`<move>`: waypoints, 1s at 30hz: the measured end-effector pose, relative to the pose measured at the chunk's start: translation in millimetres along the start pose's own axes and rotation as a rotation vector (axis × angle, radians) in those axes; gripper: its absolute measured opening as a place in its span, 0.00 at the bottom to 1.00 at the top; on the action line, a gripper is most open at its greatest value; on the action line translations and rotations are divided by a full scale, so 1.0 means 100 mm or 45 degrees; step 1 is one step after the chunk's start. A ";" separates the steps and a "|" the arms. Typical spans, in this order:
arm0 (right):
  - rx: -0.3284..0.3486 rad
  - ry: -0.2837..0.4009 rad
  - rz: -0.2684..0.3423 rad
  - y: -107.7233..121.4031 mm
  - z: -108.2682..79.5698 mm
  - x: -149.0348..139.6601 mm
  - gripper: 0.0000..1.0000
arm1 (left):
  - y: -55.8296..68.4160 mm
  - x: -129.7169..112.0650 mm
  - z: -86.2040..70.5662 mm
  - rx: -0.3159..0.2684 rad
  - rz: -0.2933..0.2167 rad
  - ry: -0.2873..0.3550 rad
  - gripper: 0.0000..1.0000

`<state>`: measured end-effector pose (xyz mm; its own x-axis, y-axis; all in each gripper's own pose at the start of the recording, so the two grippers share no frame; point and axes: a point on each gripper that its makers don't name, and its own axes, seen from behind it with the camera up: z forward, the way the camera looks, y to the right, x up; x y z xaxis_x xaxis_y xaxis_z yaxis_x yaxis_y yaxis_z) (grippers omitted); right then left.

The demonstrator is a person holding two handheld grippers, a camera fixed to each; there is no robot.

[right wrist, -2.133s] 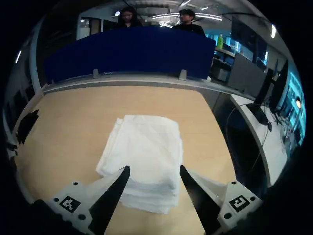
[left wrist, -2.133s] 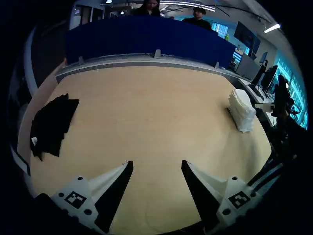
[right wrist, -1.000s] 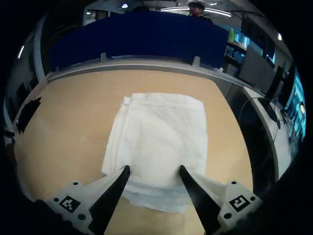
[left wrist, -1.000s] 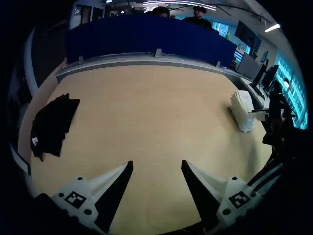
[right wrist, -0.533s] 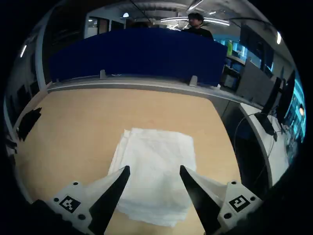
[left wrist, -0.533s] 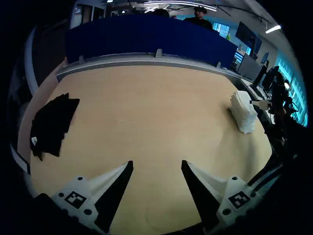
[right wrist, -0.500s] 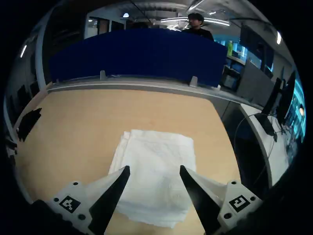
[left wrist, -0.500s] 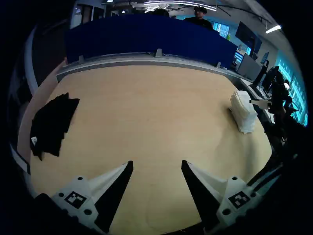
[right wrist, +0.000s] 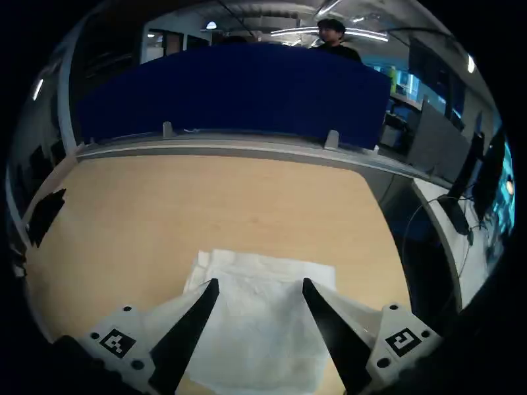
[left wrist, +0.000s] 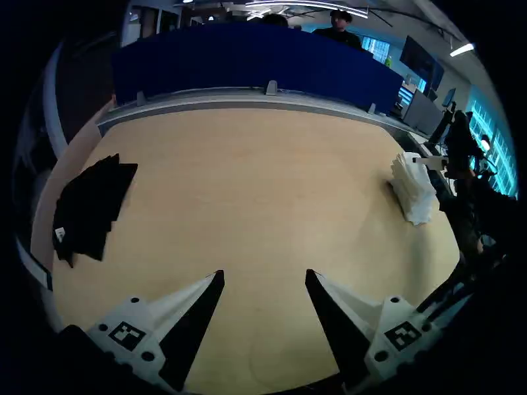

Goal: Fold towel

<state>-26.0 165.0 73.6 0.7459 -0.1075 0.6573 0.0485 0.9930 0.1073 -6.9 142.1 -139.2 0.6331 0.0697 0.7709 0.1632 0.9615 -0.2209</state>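
White towel (right wrist: 263, 322), folded into a stack, lies on the wooden table (left wrist: 263, 164) near its right edge. The right gripper (right wrist: 259, 282) is over the towel's near side, fingers apart and clamped on nothing. The left gripper (left wrist: 263, 272) hangs over the table's bare near middle, fingers likewise apart. A black cloth (left wrist: 89, 204) lies at the table's left edge. A blue partition (left wrist: 250, 59) lines the table's far edge.

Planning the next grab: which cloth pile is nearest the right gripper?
The white towel stack, directly beneath the right gripper; the black pile lies far off to its left.
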 end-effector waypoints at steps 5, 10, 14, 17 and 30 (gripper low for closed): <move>-0.005 -0.038 -0.001 0.02 0.14 -0.09 0.99 | -0.02 -0.01 0.00 0.009 -0.005 -0.004 0.91; -0.009 -0.066 0.000 0.04 0.20 -0.19 0.99 | -0.03 -0.01 0.01 0.013 -0.011 -0.006 0.92; -0.005 -0.079 0.014 0.04 0.23 -0.26 0.99 | -0.03 0.00 0.02 0.015 -0.017 -0.005 0.91; -0.004 -0.071 0.029 0.03 0.22 -0.23 0.99 | -0.03 0.00 0.02 0.015 -0.018 -0.006 0.91; -0.022 0.075 0.059 -0.05 -0.20 0.14 0.99 | -0.03 0.05 0.03 -0.003 -0.010 0.010 0.91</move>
<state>-2.8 159.6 67.4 0.7854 -0.0588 0.6162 0.0239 0.9976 0.0647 -6.0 140.0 -132.7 0.6379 0.0600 0.7678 0.1700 0.9614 -0.2164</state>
